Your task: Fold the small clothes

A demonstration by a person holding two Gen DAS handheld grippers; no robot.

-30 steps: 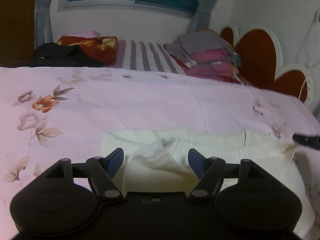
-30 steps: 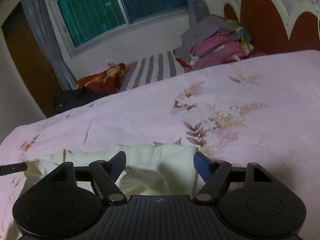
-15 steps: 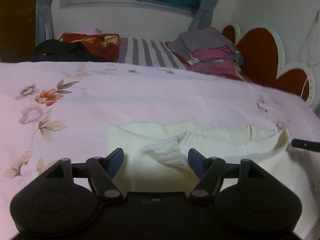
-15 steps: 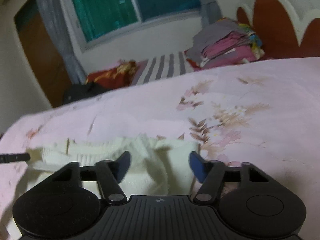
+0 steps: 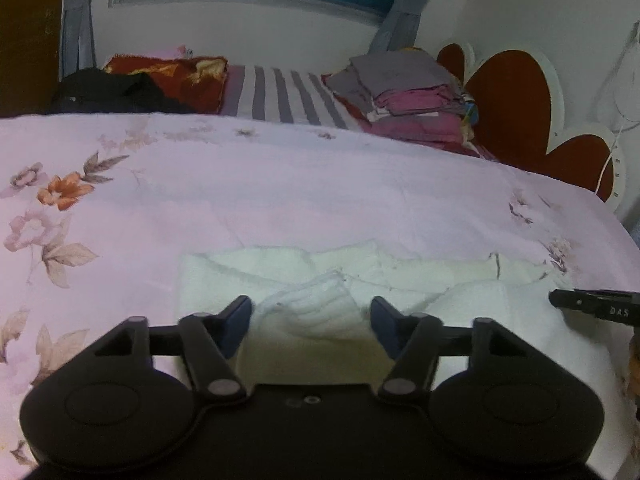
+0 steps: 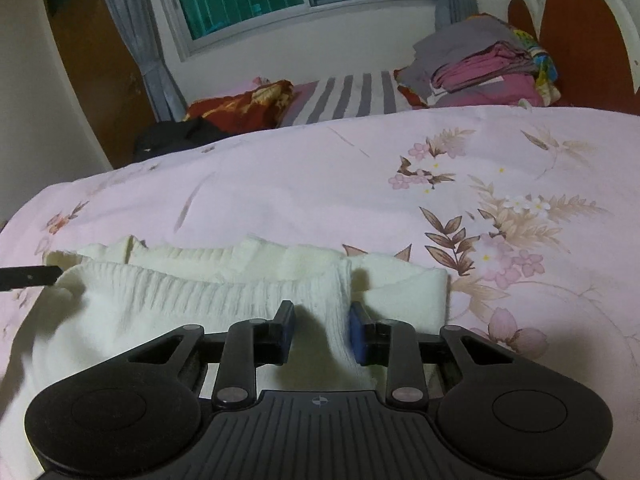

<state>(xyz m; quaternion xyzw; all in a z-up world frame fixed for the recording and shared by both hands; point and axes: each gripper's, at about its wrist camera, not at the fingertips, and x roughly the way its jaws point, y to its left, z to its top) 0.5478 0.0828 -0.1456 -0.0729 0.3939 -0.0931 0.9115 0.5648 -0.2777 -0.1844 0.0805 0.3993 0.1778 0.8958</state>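
On the bed [image 5: 280, 200], both grippers work a cream knit garment [image 5: 312, 312]. The left gripper [image 5: 310, 320] closes its fingers around a raised fold, not yet pinching. The right gripper [image 6: 322, 330] closes its fingers on an edge fold, one pad touching.

Both grippers point forward and downward. The left gripper [image 5: 310, 322] has its jaws about halfway apart and closing, a raised fold of cloth between its blue pads without clear contact. The right gripper [image 6: 322, 330] has its jaws narrow and closing, its right pad touching a cloth ridge, its left pad apart.
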